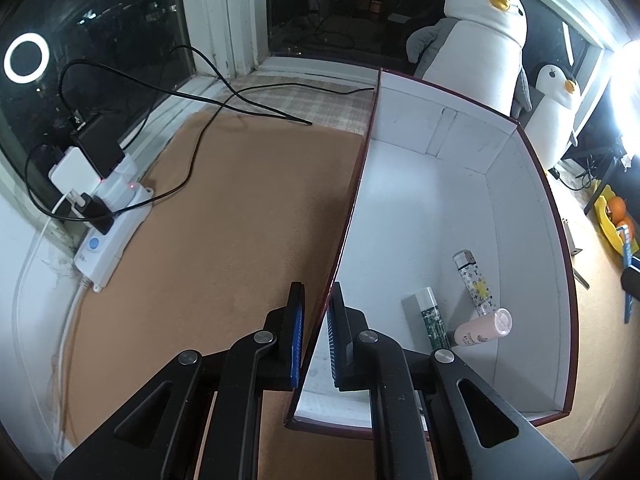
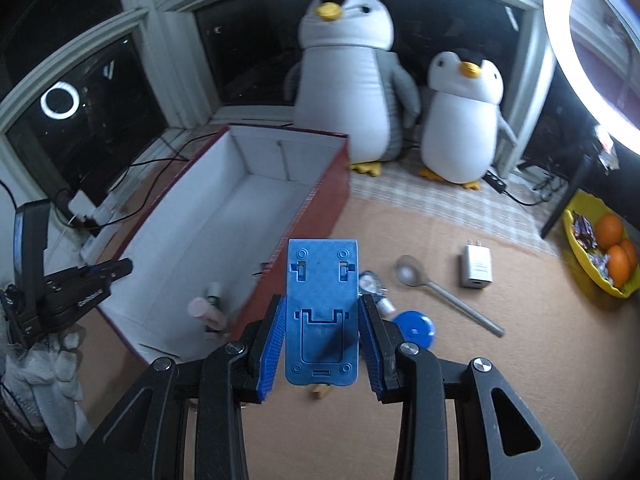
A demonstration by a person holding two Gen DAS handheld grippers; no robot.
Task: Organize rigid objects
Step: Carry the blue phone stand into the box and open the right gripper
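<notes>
A long box [image 1: 460, 184], white inside and dark red outside, lies on the tan mat. My left gripper [image 1: 318, 312] is shut on the box's left wall near its front corner, one finger on each side. At the near right end of the box lie a patterned lighter [image 1: 476, 284], a green tube [image 1: 432, 320] and a pink bottle [image 1: 486, 328]. In the right wrist view my right gripper [image 2: 321, 300] is shut on a flat blue plastic stand [image 2: 321, 312], held above the mat just right of the box [image 2: 224, 216]. The left gripper [image 2: 116, 270] shows at the box's left wall.
On the mat right of the box lie a spoon [image 2: 436, 292], a white charger [image 2: 478, 266], a blue round lid [image 2: 416, 328] and a small white item [image 2: 370, 282]. A yellow bowl [image 2: 592, 276] holds oranges. Two plush penguins [image 2: 348, 80] stand behind. A power strip [image 1: 116, 236] with cables lies left.
</notes>
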